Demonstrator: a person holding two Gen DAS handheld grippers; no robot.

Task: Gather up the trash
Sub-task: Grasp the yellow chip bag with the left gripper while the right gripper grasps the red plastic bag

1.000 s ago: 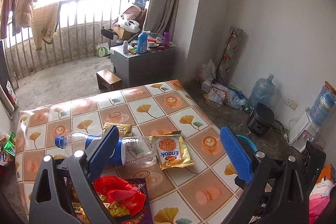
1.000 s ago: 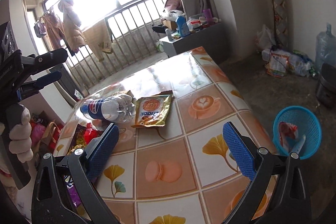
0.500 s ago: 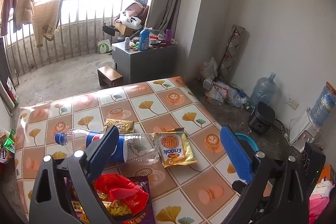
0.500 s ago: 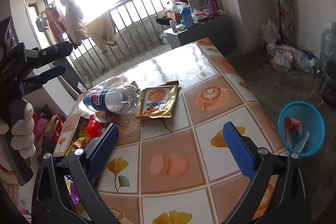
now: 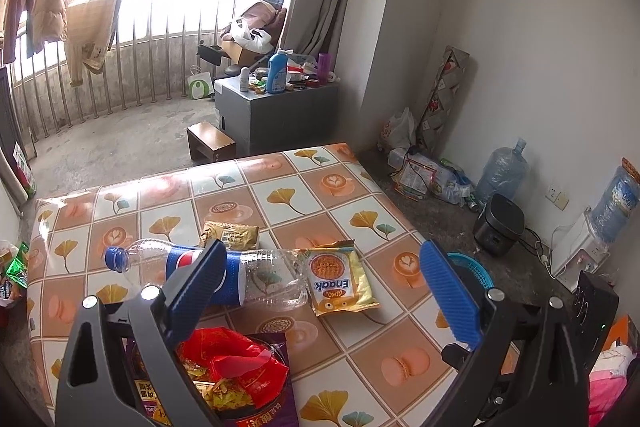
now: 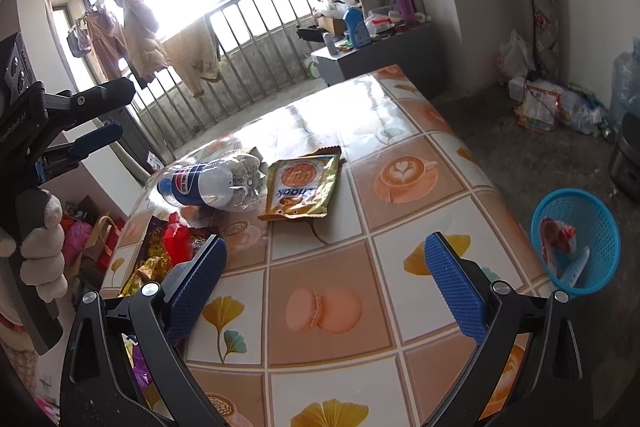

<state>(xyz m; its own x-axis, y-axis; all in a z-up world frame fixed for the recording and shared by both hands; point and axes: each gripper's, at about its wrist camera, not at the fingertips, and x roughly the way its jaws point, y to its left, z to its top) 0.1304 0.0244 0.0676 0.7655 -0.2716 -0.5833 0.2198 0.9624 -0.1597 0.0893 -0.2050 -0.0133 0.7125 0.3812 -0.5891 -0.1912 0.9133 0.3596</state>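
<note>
- Left gripper: jaws wide apart, empty, above the table.
- Right gripper: jaws wide apart, empty, over the table's near edge.
- Bottle: lying on its side mid-table, cap pointing away from the yellow packet, which touches its base.
- Gold wrapper: just behind the bottle.
- Red wrapper: on a purple bag, nearer than the bottle.
- Basket: on the floor beside the table, holding trash.
</note>
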